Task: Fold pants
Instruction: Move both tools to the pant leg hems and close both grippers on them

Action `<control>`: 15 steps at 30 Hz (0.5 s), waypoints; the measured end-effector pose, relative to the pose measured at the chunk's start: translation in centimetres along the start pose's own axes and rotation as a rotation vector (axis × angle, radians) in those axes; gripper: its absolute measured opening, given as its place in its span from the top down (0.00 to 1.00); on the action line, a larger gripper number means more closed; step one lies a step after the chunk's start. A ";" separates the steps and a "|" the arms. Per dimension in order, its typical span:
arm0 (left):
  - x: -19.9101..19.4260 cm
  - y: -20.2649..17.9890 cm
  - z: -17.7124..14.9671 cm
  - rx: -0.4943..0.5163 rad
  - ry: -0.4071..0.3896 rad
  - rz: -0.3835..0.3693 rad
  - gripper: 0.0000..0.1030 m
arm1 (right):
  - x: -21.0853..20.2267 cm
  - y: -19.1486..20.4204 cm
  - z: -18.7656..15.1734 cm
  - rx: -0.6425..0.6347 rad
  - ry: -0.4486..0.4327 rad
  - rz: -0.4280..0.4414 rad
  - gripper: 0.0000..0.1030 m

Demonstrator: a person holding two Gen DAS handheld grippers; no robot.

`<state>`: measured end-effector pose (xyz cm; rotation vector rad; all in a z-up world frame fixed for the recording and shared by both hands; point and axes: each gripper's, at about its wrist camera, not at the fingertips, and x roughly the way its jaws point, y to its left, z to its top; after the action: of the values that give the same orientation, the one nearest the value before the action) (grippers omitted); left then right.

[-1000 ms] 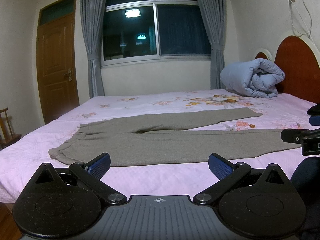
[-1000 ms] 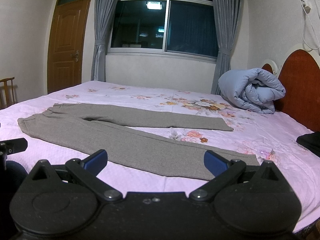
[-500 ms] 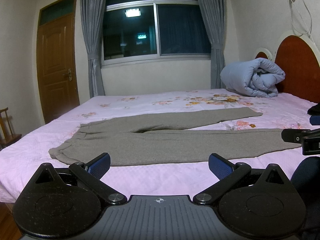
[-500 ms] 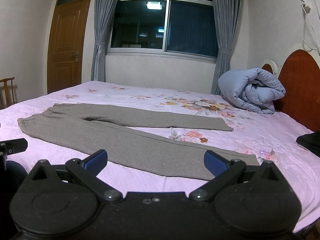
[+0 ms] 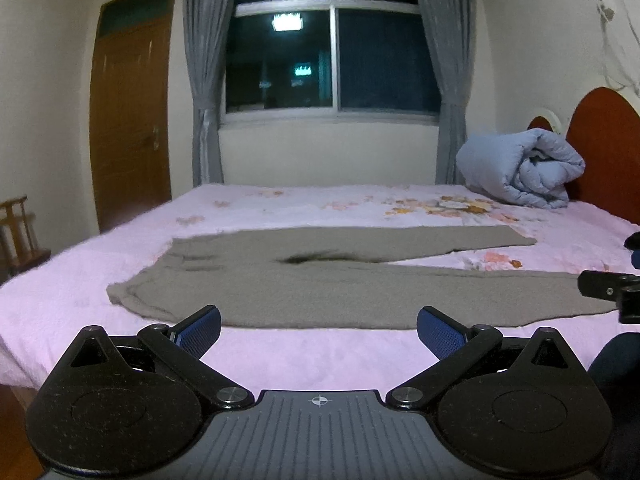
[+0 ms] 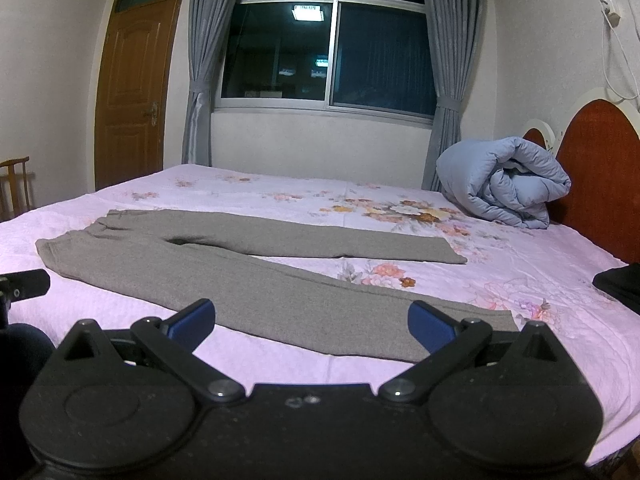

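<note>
— While the pants (image 5: 320, 292) lie flat on the bed (image 5: 280, 208), where are the two grippers?
— Both hang over the near edge of the bed, short of the cloth. The left gripper (image 5: 319, 330) has its blue-padded fingers (image 5: 200, 328) spread wide with nothing between them. The right gripper (image 6: 311, 324) is spread the same way, also empty.
— How are the pants laid out?
— Grey, unfolded, waistband toward the door (image 6: 132, 92) side, legs running toward the headboard (image 6: 600, 176). The legs part in a narrow V; the far one ends short of the near one.
— What else is on the bed?
— A rolled blue quilt (image 6: 504, 184) sits by the headboard, well apart from the pants. Something dark (image 6: 620, 280) lies at the right edge; I cannot tell what it is.
— And behind?
— A dark window (image 5: 332, 60) with grey curtains (image 5: 204, 80), and a wooden chair (image 6: 16, 188) by the door.
</note>
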<state>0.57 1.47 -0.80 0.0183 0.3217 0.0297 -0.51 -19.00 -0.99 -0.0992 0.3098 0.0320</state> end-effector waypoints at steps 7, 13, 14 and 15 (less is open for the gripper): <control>3.4 2.6 2.2 -0.034 0.038 0.041 0.00 | 2.0 -1.2 2.7 0.048 0.005 0.020 0.06; 10.4 6.9 6.0 -0.009 0.039 0.106 0.00 | 6.9 -1.9 6.6 0.073 -0.012 0.025 0.06; 12.0 7.9 6.8 0.001 0.052 0.115 0.00 | 7.9 -2.0 7.2 0.075 -0.012 0.025 0.06; 13.4 8.8 7.4 0.006 0.066 0.124 0.00 | 9.0 -2.0 7.9 0.076 -0.011 0.029 0.06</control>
<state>15.42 10.56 2.22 0.0429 0.3859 0.1527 10.56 -20.06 3.93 -0.0190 0.3015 0.0496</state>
